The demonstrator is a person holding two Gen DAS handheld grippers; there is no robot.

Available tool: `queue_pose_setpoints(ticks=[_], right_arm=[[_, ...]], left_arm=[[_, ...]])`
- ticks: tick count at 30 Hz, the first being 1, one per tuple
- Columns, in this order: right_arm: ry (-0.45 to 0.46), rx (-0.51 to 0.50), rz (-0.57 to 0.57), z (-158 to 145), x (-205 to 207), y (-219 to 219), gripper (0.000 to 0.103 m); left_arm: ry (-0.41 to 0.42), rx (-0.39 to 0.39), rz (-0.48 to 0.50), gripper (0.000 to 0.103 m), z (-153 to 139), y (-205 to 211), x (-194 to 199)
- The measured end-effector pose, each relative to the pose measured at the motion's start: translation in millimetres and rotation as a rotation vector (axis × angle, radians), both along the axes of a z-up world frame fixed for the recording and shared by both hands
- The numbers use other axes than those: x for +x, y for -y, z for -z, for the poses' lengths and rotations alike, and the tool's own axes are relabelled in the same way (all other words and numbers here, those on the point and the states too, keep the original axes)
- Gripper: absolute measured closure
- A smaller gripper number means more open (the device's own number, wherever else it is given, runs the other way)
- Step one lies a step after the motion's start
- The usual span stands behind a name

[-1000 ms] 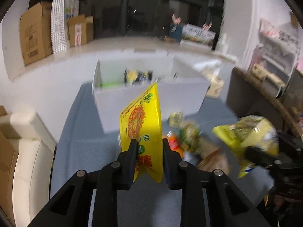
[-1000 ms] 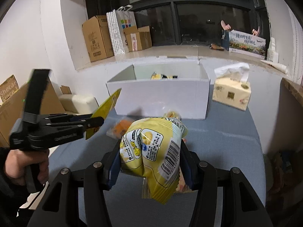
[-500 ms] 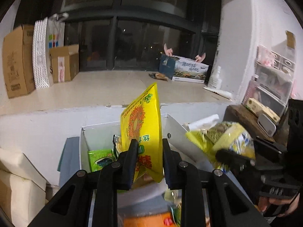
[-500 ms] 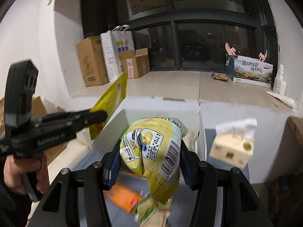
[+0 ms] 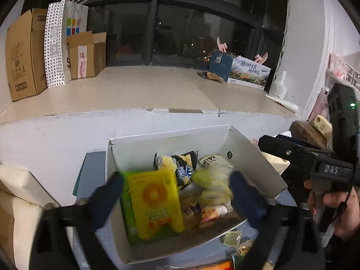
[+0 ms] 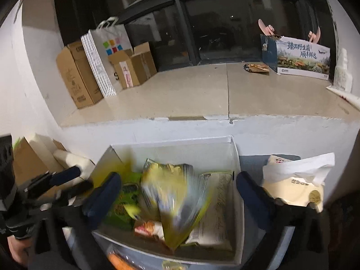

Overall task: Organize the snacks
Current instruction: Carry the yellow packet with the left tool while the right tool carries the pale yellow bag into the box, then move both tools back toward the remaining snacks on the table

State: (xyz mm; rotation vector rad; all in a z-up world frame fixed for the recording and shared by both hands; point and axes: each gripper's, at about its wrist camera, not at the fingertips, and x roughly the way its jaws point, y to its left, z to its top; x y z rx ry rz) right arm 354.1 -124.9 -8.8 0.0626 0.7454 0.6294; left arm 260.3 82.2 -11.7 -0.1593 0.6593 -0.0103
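A white open box [image 5: 247, 150] [image 6: 238, 157] holds several snack packs. My left gripper [image 5: 177, 193] is open above the box; the yellow sunflower bag [image 5: 155, 204] lies free in the box's left part. My right gripper [image 6: 177, 193] is open too; the yellow-green chip bag [image 6: 177, 204] is blurred, dropping into the box between the fingers, and shows blurred in the left wrist view [image 5: 211, 184]. The right gripper's body [image 5: 315, 164] shows at the right of the left view, the left gripper's body [image 6: 45, 184] at the left of the right view.
A tissue pack [image 6: 297, 180] stands right of the box. More snacks [image 5: 236, 245] lie on the blue-grey table in front of it. A white ledge [image 6: 225, 94] behind carries cardboard boxes [image 6: 76, 74], a paper bag and a printed carton [image 6: 301, 56].
Both grippers moved forward over the box and opened. The sunflower bag dropped from the left gripper into the box; the chip bag left the right gripper and is falling in.
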Motion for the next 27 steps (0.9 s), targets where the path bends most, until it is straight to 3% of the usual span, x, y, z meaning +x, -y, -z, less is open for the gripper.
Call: queue_pose_setpoints(ticks=[10, 17, 23, 27], right_arm=[[-0.034, 0.054, 0.012, -2.7, -21.1, 26.3, 0.0], [-0.009, 0.033, -0.025, -5.5, -76.4, 50.2, 0.0], [-0.043, 0.018, -0.034, 24.6, -140.5, 75.5, 0.0], [-0.03, -0.051, -0.053, 52.8, -186.8, 82.6, 0.0]], left_arm=[[0.013, -0.048, 0.014, 0.0, -8.4, -7.0, -33.2], [0.017, -0.017, 0.031, 0.0, -2.0, 7.0, -88.2], [-0.03, -0.047, 0.077, 0.0, 28.8, 23.4, -136.2], [-0.071, -0.051, 0.097, 0.0, 52.7, 35.4, -161.8]])
